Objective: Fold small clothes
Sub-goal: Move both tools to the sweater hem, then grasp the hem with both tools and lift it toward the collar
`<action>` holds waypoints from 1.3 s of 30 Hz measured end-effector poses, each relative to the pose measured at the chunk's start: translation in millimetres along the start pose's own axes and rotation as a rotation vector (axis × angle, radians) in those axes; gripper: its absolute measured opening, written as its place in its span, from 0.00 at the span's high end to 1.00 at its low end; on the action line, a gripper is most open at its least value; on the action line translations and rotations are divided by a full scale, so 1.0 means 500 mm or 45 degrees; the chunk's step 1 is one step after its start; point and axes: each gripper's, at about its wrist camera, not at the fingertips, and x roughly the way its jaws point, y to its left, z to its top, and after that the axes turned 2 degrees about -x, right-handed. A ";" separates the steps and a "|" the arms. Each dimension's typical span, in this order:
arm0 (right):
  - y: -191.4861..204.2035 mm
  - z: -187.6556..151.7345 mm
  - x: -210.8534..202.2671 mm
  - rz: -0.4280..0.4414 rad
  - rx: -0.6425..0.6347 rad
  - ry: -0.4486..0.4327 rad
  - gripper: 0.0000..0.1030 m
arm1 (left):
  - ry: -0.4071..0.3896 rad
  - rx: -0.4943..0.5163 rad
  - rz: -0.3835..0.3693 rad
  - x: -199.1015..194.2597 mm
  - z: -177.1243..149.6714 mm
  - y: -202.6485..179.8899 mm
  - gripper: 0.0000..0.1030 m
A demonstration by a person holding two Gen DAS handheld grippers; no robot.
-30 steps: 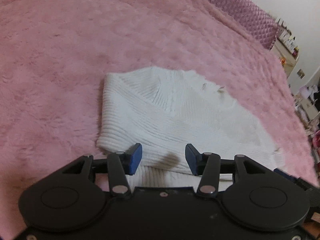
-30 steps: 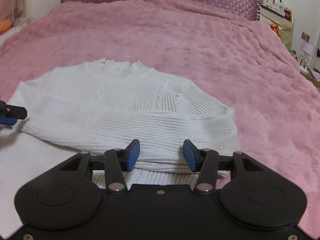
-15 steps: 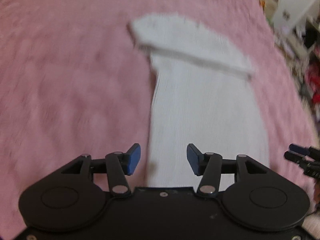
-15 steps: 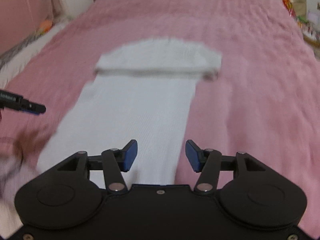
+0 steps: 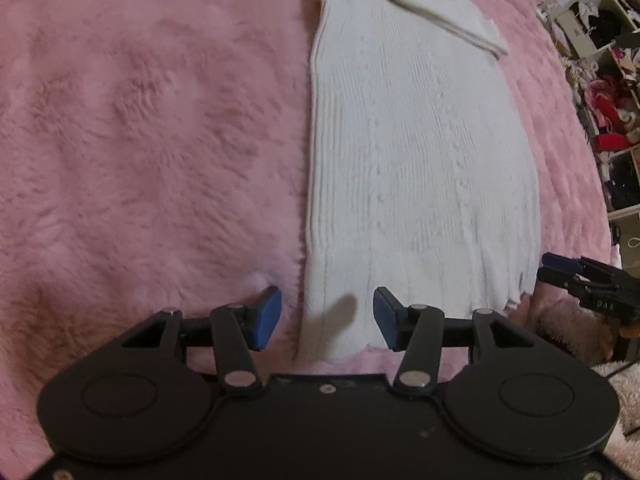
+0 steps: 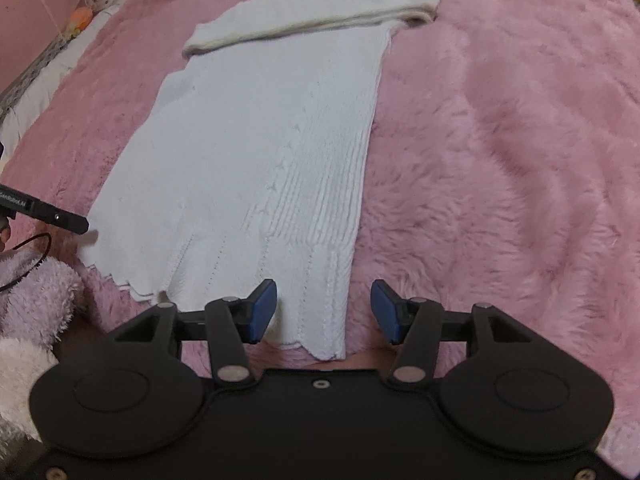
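Both tongs have swung from the folded sleeves back to the near hem of the white sweater.

Left wrist view: the left tongs (image 5: pixel 326 318) gape over the hem's left corner, pads clear of the cloth, holding nothing; the white sweater (image 5: pixel 416 168) lies flat on the pink bed (image 5: pixel 140 140). The right tongs (image 5: pixel 554 266) wait beside the opposite corner. Right wrist view: those tongs (image 6: pixel 324 312) straddle the hem's right corner, open and empty, with the sleeves (image 6: pixel 320 12) folded across the far end. Pinching both corners together, evenly, should keep the fold square.
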 end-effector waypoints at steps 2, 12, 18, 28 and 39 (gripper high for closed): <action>-0.008 0.003 0.005 0.020 0.022 0.020 0.47 | 0.033 -0.001 -0.031 0.009 -0.003 0.006 0.48; -0.020 0.005 0.031 0.099 0.061 0.099 0.47 | 0.094 0.028 -0.059 0.046 0.007 -0.008 0.49; -0.018 0.009 0.034 0.167 0.056 0.111 0.54 | 0.086 0.030 -0.107 0.049 0.014 -0.029 0.55; -0.001 0.016 0.050 0.175 0.039 0.130 0.89 | 0.072 -0.012 -0.014 0.060 0.018 -0.034 0.97; -0.010 0.039 -0.009 0.312 0.155 0.061 0.91 | -0.012 -0.024 -0.048 0.017 0.012 -0.090 0.98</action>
